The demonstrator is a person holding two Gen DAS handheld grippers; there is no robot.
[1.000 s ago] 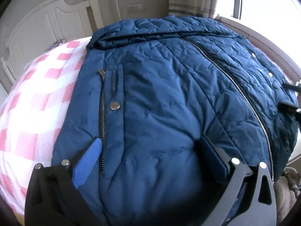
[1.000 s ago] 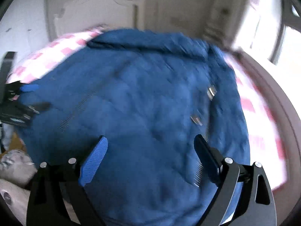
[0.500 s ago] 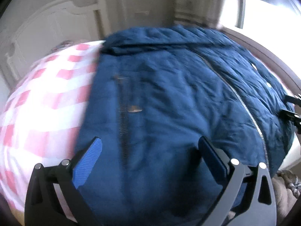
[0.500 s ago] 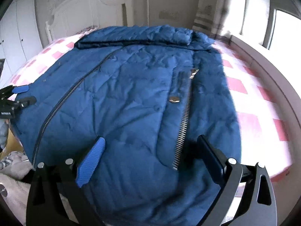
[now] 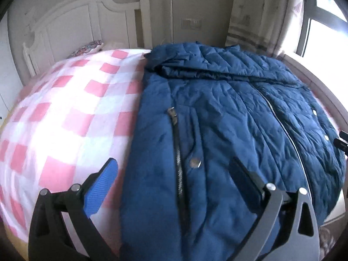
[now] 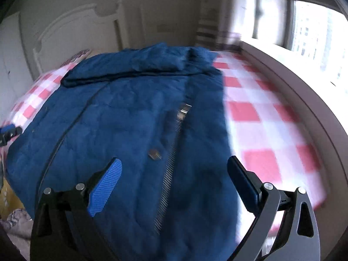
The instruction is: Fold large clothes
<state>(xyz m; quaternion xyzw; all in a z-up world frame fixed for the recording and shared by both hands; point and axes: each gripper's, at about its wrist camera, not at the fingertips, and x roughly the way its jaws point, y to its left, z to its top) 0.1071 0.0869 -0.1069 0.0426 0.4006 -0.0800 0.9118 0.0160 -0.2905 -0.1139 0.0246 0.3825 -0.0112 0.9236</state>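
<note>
Jacket (image 5: 228, 134): no brand tag, label or lettering can be read on the blue quilted fabric.
Pocket snap (image 5: 195, 163): plain metal, any stamping too blurred to make out.
Zipper pull (image 6: 183, 111): blurred, no mark legible.
Bedsheet (image 5: 71, 113): pink and white checks only, no writing.
Wall plate (image 5: 191, 24): no readable marking.
Curtain (image 5: 245, 17): faint printed pattern, no words legible.

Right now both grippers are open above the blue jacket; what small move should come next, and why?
Probably lower the left hand-held gripper onto the blue jacket at its left edge and pinch it. The jacket lies flat on the checked bedspread, zipped, and both the left and the right hand-held gripper are open and hold nothing.
</note>
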